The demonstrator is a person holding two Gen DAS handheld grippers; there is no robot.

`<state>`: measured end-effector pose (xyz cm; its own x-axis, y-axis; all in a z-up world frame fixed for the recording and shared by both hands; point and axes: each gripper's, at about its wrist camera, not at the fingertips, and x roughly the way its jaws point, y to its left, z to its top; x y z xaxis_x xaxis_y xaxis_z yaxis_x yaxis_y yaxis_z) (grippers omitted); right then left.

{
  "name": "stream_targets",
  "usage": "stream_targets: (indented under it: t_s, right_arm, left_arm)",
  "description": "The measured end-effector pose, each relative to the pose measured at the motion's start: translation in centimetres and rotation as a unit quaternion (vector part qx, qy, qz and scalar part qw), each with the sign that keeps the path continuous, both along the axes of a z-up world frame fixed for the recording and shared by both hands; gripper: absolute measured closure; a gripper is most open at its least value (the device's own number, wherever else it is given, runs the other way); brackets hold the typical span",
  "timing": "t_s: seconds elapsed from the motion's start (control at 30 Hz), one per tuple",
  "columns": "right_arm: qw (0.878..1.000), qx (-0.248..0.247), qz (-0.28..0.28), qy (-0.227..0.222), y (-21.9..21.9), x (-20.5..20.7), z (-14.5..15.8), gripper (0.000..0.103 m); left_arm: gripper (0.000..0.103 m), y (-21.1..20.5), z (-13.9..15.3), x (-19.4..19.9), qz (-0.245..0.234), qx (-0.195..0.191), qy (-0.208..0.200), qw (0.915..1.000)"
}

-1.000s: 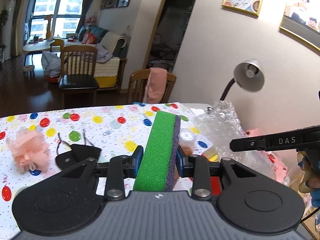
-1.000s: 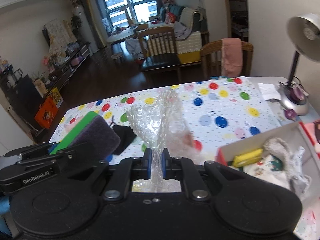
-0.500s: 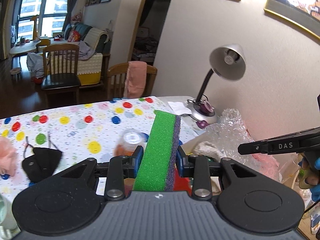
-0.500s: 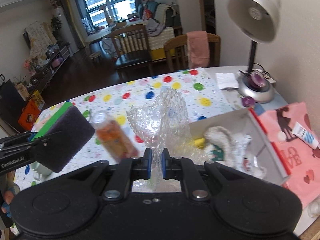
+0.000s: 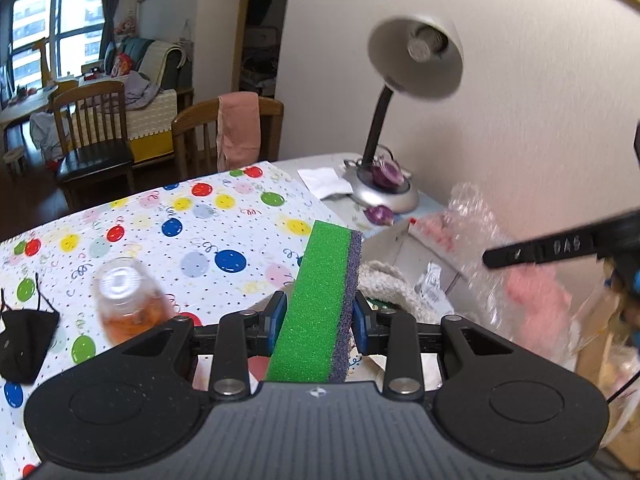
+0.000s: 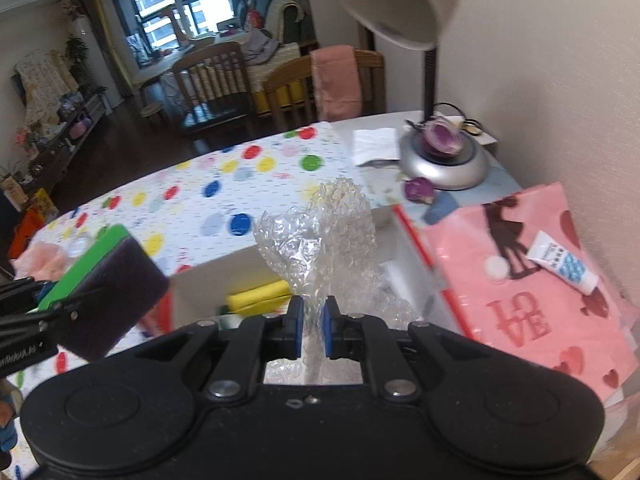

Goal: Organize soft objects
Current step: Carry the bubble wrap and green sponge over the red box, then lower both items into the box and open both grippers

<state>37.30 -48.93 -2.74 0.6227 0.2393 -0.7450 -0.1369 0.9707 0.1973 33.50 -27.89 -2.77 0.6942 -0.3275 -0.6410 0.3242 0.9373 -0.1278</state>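
My left gripper [image 5: 319,318] is shut on a green sponge with a purple scouring side [image 5: 320,304] and holds it in the air at the near left corner of a white box [image 5: 400,246]. The sponge also shows in the right wrist view [image 6: 108,276]. My right gripper [image 6: 311,332] is shut on a crumpled sheet of bubble wrap [image 6: 320,240] and holds it over the white box [image 6: 208,280]. The box holds a yellow object [image 6: 260,294] and a fluffy white cloth [image 5: 384,284]. A black face mask [image 5: 24,338] lies on the balloon-print tablecloth [image 5: 208,224].
A small bottle of orange liquid [image 5: 128,304] stands on the cloth left of the sponge. A desk lamp [image 5: 384,188] stands at the back by the wall. A pink bag printed LOVE [image 6: 520,280] with a white tube [image 6: 564,262] on it lies right of the box.
Both grippers have moved right and forward over the table, from the cloth's middle to the white box near the lamp. Each has kept its hold.
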Motion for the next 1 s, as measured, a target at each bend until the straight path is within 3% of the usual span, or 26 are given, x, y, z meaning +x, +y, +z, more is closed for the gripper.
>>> stream_targets:
  t_s: [0.33,0.63,1.0]
  right_arm:
    - [0.999,-0.034,-0.008,0.027,-5.0,3.5,-3.1,0.094]
    - [0.996,-0.061,0.022,0.053,-4.4,6.1,-6.3,0.094]
    - [0.995,-0.044,0.043,0.073,-2.5,7.4,-8.9,0.093]
  left_arm:
    - [0.07,-5.9,-4.4,3.4,-0.016,0.093,0.016,0.9954]
    - [0.07,-8.4,-7.2,5.9,-0.018,0.152,0.031,0.9877]
    - [0.07,-9.3,-8.8,6.1,-0.036,0.149,0.068,0.9859]
